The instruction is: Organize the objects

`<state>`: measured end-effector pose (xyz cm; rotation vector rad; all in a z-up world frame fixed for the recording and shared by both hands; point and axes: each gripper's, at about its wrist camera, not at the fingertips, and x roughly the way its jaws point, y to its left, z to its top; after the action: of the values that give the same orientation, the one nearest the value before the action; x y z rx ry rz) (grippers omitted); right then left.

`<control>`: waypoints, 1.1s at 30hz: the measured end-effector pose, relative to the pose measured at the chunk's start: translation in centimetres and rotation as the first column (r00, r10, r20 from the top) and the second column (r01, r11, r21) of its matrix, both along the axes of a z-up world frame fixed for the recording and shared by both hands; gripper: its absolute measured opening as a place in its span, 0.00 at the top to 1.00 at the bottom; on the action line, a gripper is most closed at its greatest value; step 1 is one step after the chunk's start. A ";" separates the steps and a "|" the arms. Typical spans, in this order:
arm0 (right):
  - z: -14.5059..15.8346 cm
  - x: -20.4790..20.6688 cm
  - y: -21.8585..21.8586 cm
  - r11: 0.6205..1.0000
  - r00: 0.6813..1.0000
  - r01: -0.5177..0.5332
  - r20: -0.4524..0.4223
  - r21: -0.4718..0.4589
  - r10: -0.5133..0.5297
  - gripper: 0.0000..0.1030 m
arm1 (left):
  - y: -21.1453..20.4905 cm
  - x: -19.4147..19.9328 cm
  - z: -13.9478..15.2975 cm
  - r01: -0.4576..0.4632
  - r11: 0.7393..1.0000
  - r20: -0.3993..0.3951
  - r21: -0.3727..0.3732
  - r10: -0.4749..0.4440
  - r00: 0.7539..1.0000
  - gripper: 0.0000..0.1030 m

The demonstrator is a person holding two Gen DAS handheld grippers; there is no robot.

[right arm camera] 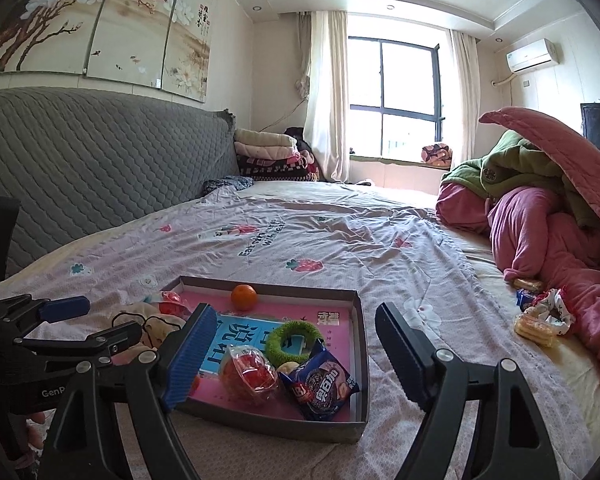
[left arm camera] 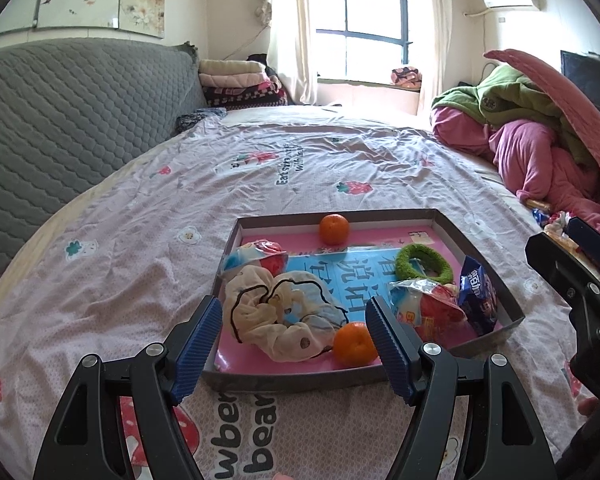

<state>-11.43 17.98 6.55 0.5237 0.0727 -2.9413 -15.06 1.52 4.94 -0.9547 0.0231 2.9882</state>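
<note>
1. Shallow grey tray (left arm camera: pixel 476 242) with pink liner sits on the bed (left arm camera: pixel 140 264), near the bed's front part. Inside: one orange (left arm camera: pixel 334 229) against the far wall, a second orange (left arm camera: pixel 354 343) near the front wall, a cream scrunchie (left arm camera: pixel 276 312) touching that second orange, a green ring (left arm camera: pixel 422 263) toward the right, a blue snack packet (left arm camera: pixel 478 300) leaning at the right wall, and two clear-wrapped red snacks (left arm camera: pixel 428 306).
2. Left gripper (left arm camera: pixel 296 344) hovers over the tray's front edge, fingers (left arm camera: pixel 198 344) spread wide, gripping nothing; scrunchie and near orange lie between them in view.
3. Right gripper (right arm camera: pixel 292 354) hangs at the tray's near right corner, fingers (right arm camera: pixel 192 356) released and empty.
4. More loose items (right arm camera: pixel 540 314) lie on the bed well to the right of the tray, just beside the pink bedding pile (right arm camera: pixel 548 232).
5. Open sheet stretches left of and beyond the tray.
6. Grey quilted headboard (right arm camera: pixel 100 160) at left, folded blankets (right arm camera: pixel 268 152) at its end, window (right arm camera: pixel 394 96) with curtains behind, air conditioner (right arm camera: pixel 532 54) high on the right wall.
</note>
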 end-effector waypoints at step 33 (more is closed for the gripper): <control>-2.5 3.7 -2.1 1.000 0.999 0.000 0.052 0.021 -0.001 0.21 | -2.0 3.8 -3.1 -0.045 0.999 0.063 0.023 0.043 0.997 0.27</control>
<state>-7.75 15.93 4.02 0.6031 0.0971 -2.9284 -11.21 -0.50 1.80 -1.0589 -0.0347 2.9893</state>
